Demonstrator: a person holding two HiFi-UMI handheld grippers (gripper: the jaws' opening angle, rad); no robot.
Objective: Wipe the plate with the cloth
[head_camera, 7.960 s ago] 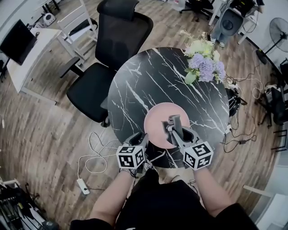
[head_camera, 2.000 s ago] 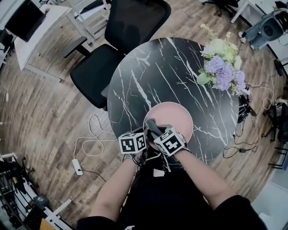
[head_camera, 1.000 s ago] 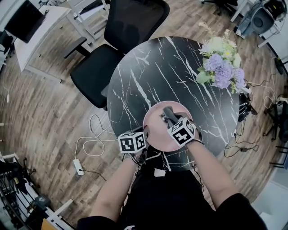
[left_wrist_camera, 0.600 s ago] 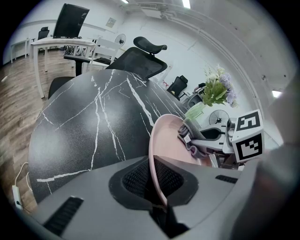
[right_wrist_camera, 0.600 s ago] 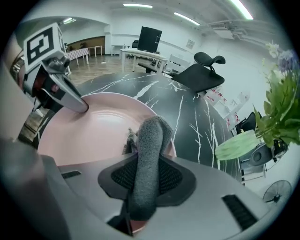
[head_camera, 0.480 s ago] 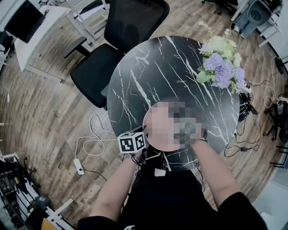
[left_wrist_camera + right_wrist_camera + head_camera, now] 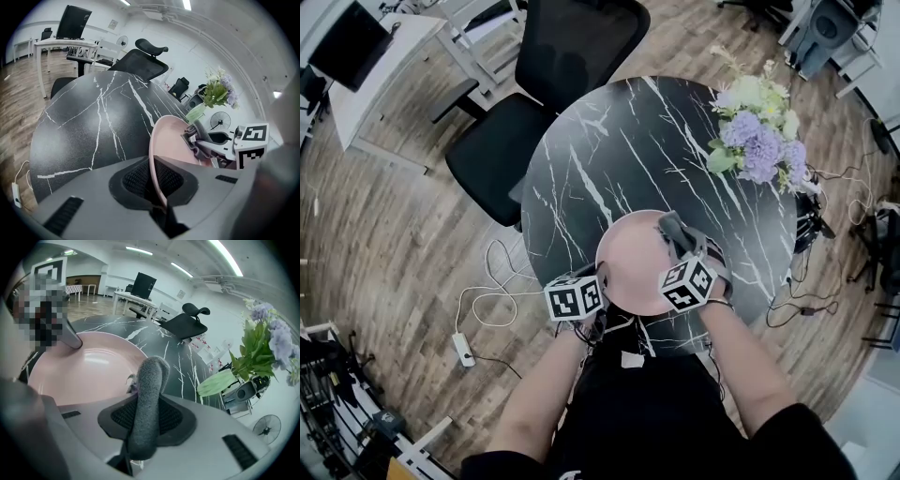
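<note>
With your left tongs pinching the near-left rim of the pink plate at the near edge of the surface, and your right tongs clamping the cloth by its far-right rim, a hard push could lever it loose.

The plate sits at the table's near edge — cloth on its right side, flowers far right, chair behind.
</note>
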